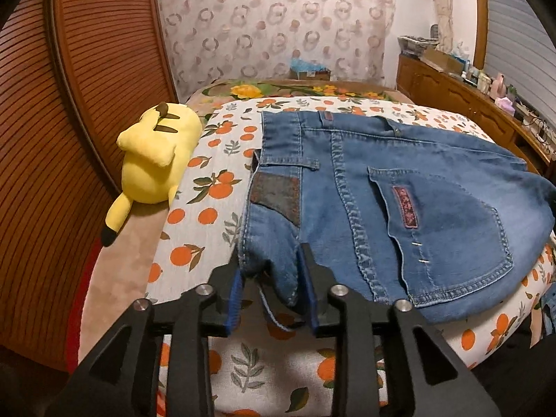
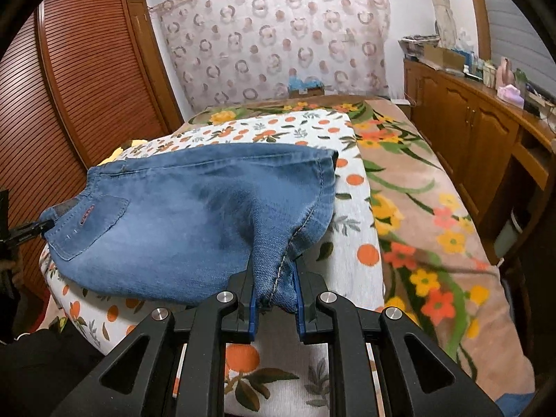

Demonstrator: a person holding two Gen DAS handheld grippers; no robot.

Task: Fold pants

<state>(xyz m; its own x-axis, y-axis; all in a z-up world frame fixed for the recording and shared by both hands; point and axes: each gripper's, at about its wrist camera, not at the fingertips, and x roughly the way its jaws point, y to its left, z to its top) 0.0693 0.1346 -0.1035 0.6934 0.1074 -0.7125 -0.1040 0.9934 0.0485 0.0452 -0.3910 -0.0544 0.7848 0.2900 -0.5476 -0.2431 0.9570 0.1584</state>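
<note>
Blue denim pants (image 1: 382, 191) lie folded on an orange-print sheet (image 1: 205, 215), back pocket up. My left gripper (image 1: 272, 271) sits at their near left corner; its jaws stand apart with a loose bunch of denim between them, and a dark gap shows beside the left pad. In the right wrist view the pants (image 2: 173, 215) spread to the left, and my right gripper (image 2: 274, 278) is shut on a pinched fold at their near right corner. The fold rises slightly off the sheet (image 2: 351, 243). The left gripper (image 2: 24, 232) shows at the far left edge.
A yellow plush toy (image 1: 153, 160) lies left of the pants beside a slatted wooden wardrobe (image 1: 52, 121). A floral blanket (image 2: 434, 208) covers the bed on the right. A wooden dresser (image 2: 469, 132) with clutter runs along the right wall.
</note>
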